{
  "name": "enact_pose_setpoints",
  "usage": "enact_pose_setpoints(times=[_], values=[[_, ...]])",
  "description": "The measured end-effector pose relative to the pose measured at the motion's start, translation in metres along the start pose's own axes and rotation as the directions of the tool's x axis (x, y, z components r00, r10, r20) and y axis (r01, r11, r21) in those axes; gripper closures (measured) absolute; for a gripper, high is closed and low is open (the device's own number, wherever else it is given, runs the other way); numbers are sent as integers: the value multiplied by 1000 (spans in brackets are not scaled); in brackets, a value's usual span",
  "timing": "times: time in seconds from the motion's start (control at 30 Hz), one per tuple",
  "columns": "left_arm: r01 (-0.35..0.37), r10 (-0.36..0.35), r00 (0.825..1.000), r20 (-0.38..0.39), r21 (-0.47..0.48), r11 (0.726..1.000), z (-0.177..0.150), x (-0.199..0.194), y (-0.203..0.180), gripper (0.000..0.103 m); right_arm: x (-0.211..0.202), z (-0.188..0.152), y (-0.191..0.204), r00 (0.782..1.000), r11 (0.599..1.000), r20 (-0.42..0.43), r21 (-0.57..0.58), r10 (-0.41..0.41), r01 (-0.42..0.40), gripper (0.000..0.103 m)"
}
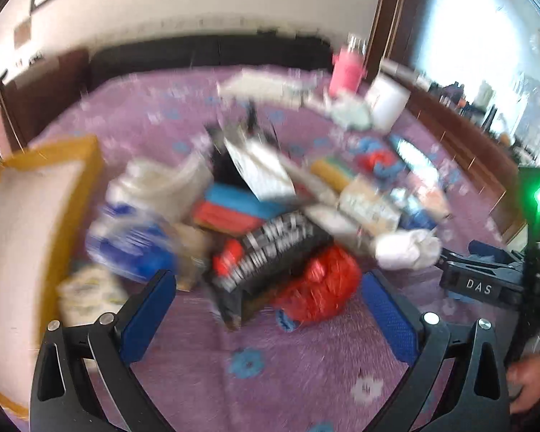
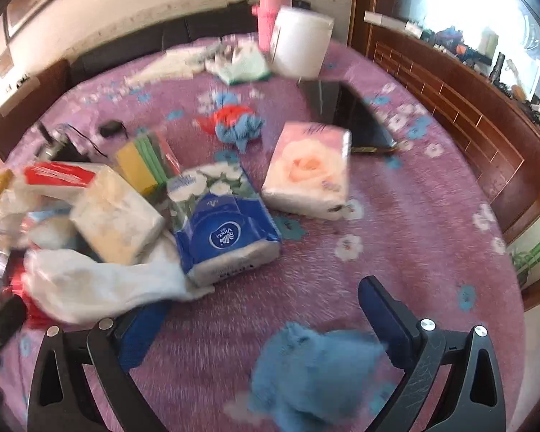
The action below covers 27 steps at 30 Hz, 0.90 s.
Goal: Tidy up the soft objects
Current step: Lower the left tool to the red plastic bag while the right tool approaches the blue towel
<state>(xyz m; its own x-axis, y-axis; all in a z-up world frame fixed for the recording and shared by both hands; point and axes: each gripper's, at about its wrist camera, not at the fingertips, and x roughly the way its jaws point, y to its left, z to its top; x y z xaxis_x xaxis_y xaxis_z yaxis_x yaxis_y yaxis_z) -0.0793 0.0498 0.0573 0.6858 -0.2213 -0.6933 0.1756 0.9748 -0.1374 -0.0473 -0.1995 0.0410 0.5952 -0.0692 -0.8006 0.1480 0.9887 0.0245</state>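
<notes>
Fingers (image 2: 388,309) spread above bare purple bedspread (image 2: 414,223)

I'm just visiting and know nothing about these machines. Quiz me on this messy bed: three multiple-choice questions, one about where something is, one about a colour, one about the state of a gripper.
1. Where does the pink bottle stand?
A. At the far end of the bed, beside the white roll
B. Between the right gripper's fingers
C. Inside the yellow box

2. What colour is the bed cover?
A. Green
B. Purple with small flowers
C. Plain white

3. How is the right gripper just now?
A. Shut on the blue Vinda tissue pack
B. Shut on the rose-print tissue pack
C. Open, gripping nothing

Answers:
1 A: the bottle stands by the dark headboard, next to the roll.
2 B: purple fabric with blue and white flowers fills both views.
3 C: its fingers stand wide apart; a blurred blue fluffy cloth lies between them, ungripped.
</notes>
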Motion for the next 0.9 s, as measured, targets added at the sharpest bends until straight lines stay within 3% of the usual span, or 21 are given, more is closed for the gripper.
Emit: enact_pose_setpoints(times=[0.13, 0.2, 0.23, 0.33, 0.5, 0.67, 0.9], values=[[11, -7, 997, 72, -56, 998, -2, -39, 33, 0, -43, -2, -7, 988, 999, 148, 12, 42, -44, 1], [2, 1, 999, 33, -96, 995, -2, -41, 49, 0, -68, -9, -6, 958, 997, 279, -8, 73, -73, 1], [10, -12, 1000, -16, -132, 991, -4, -38, 60, 0, -72, -11, -4, 950, 994, 293, -33, 106, -101, 1], [24, -44, 994, -96, -198, 980, -18, -32, 83, 0, -63, -5, 6, 977, 988, 167, -90, 136, -122, 1], [63, -78, 994, -76, -190, 980, -38, -42, 85, 0, -60, -6, -16, 983, 992, 135, -19, 128, -126, 1], [66, -72, 995, -69, -89, 994, -34, -45, 65, 0, -52, -22, -44, 990, 991, 78, 48, 119, -123, 1], [166, -160, 985, -63, 96, 981, -33, -32, 7, 0, -45, -31, -36, 977, 978, 45, 32, 207, -208, 3]])
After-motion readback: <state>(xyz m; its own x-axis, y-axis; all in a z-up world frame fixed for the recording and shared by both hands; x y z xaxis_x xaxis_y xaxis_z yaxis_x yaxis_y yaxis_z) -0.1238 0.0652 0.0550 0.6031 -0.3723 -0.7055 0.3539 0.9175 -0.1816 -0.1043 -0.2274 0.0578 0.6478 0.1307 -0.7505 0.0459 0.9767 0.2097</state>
